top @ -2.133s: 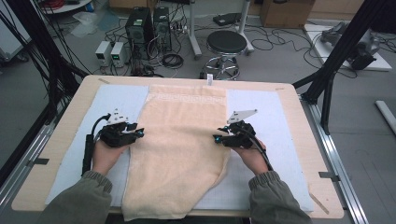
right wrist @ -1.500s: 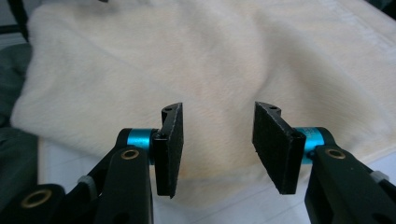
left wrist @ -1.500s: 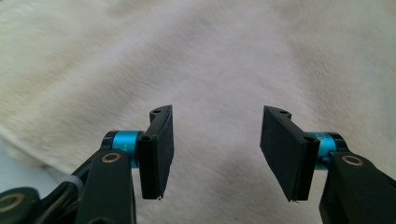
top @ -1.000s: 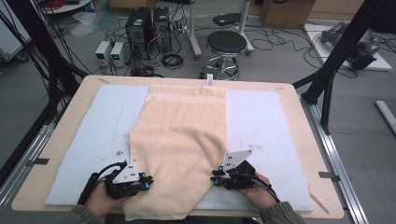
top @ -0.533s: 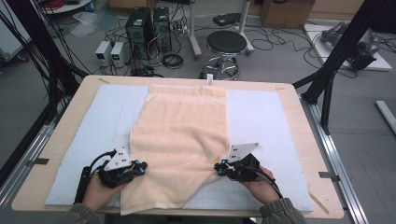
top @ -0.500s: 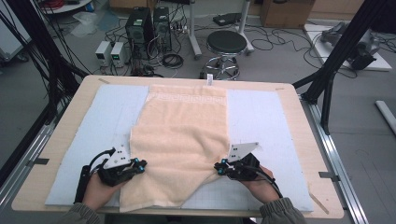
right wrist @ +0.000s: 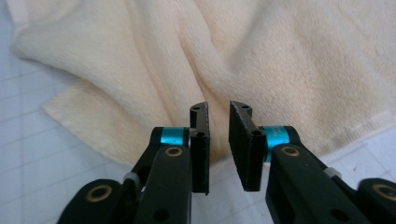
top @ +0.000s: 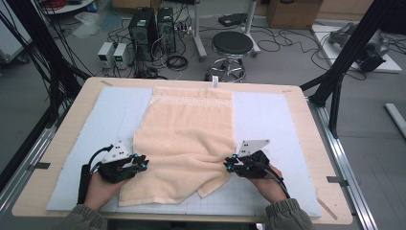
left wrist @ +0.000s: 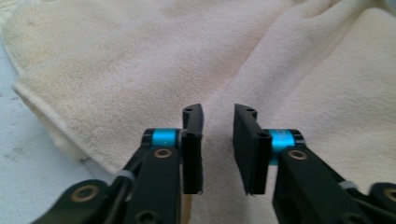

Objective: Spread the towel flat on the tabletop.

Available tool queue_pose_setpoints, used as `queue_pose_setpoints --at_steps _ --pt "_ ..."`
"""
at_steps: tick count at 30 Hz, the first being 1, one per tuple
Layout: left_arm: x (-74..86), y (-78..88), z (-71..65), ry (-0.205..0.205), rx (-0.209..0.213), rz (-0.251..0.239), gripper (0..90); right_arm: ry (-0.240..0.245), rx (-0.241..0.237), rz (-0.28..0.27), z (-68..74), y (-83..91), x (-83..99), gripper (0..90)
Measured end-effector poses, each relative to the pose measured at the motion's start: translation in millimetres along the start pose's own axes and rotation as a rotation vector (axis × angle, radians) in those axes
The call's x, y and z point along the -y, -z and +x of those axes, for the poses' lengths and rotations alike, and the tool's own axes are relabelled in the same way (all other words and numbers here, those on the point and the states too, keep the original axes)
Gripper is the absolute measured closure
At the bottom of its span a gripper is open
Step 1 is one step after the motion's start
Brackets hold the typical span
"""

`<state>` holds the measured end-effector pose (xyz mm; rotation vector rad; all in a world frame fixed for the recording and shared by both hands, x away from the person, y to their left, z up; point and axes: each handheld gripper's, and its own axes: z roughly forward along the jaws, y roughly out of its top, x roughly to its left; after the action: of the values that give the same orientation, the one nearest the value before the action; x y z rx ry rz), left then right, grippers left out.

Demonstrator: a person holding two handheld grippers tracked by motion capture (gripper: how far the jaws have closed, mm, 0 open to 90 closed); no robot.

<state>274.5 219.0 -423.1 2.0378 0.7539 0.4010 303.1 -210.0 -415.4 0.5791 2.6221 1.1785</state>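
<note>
Two claws: we hold left claw (top: 141, 163) and right claw (top: 229, 165) at the towel (top: 184, 132) sides
Left jaws: just opened, apart, nothing gripped
Right jaws: slightly apart, nothing gripped

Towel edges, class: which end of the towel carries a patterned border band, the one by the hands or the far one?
The far end: a woven key-pattern band runs across it, flat and straight. The towel's near end is plain, rumpled and uneven.

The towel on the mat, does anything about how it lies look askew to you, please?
Yes. The towel lies flat at its far end, but its near end is bunched and creased, with an uneven edge and one corner flap jutting out at the near right.
</note>
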Motion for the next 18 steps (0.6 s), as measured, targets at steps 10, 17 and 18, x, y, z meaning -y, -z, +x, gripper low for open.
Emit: queue_pose_setpoints --at_steps 10,17,18 --pt "5.3 8.8 -14.2 -0.054 0.081 -0.007 48.0 0.045 -0.054 -0.058 29.1 8.7 -4.0 65.5" --pt "10.9 -2.8 -19.1 -0.119 0.131 0.084 45.6 0.082 -0.114 -0.034 39.5 -6.4 -4.1 57.4" --pt "11.6 -4.5 -20.1 -0.136 0.13 0.101 48.8 0.08 -0.119 -0.015 40.2 -9.9 -3.8 57.5"
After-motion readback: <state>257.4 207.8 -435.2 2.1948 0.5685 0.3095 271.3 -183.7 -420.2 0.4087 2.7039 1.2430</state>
